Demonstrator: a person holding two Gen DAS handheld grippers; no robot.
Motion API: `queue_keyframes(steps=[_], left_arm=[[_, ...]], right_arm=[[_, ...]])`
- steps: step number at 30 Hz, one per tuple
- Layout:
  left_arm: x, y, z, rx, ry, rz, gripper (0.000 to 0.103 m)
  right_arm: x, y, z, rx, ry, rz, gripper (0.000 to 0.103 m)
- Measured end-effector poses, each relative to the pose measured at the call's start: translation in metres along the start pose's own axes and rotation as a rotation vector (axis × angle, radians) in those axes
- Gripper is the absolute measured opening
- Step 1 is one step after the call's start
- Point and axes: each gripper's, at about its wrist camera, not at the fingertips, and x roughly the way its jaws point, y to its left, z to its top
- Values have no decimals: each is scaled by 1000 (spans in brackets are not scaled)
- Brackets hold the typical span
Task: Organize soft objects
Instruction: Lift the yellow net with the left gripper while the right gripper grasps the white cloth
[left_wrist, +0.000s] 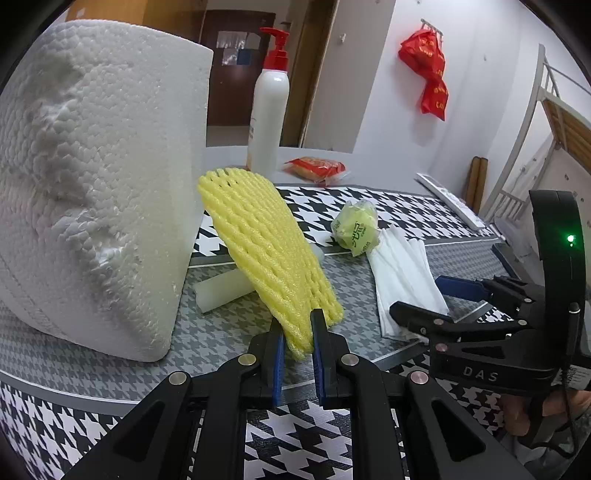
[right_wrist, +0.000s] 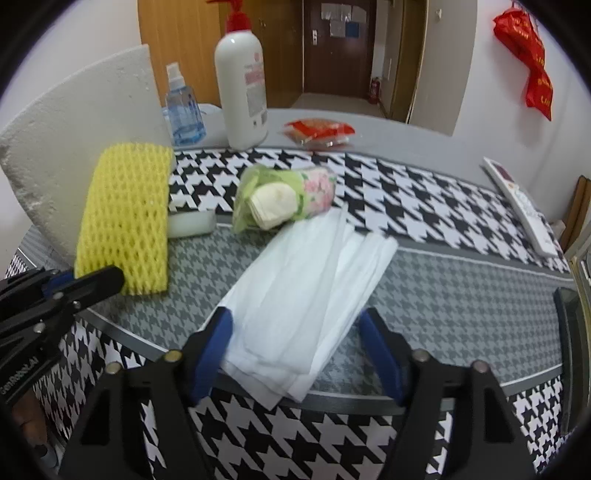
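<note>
Blue-padded fingers of the left gripper (left_wrist: 297, 332) are seen clamped on the near end of a yellow foam net sleeve (left_wrist: 266, 247), which is held tilted upward off the table, its far end close against a large white foam block (left_wrist: 92, 206). Under the sleeve a short white foam bar (left_wrist: 225, 290) lies on the houndstooth tablecloth (left_wrist: 303, 439).

From the right wrist camera, the right gripper (right_wrist: 295, 350) is shown spread wide, its pads set on either side of the near end of a stack of white tissue sheets (right_wrist: 310, 273); whether the pads touch the sheets cannot be told. The stack lies flat on the grey band of the cloth.

Just beyond the tissues, a green tissue packet (right_wrist: 280, 201) with a floral end is seen, touching the far edge of the stack. Farther back a white pump bottle (right_wrist: 242, 85) with a red top stands upright, a small blue spray bottle (right_wrist: 183, 107) beside it, and a red snack packet (right_wrist: 317, 133) lies near the table's far edge. A white remote control (right_wrist: 524, 206) rests at the right side of the table.
</note>
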Motion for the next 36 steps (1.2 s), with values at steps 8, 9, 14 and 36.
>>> queue_keyframes(steps=[8,9,14,36], left_arm=[[-4,1,-1,6,-13,5,14],[-6,1,-1,7,-19,4,14],[-9,0,-1,6,-34,11,14],[-56,-20,-5,91,-148,13,14]], right_arm=[[-3,4,-2,-22,-10,5,41],[-3,4,-2,-21,-11,5,38],[-5,2,-3,-10,-22,-6,13],[-87,-2,-12,36,-201,-47,11]])
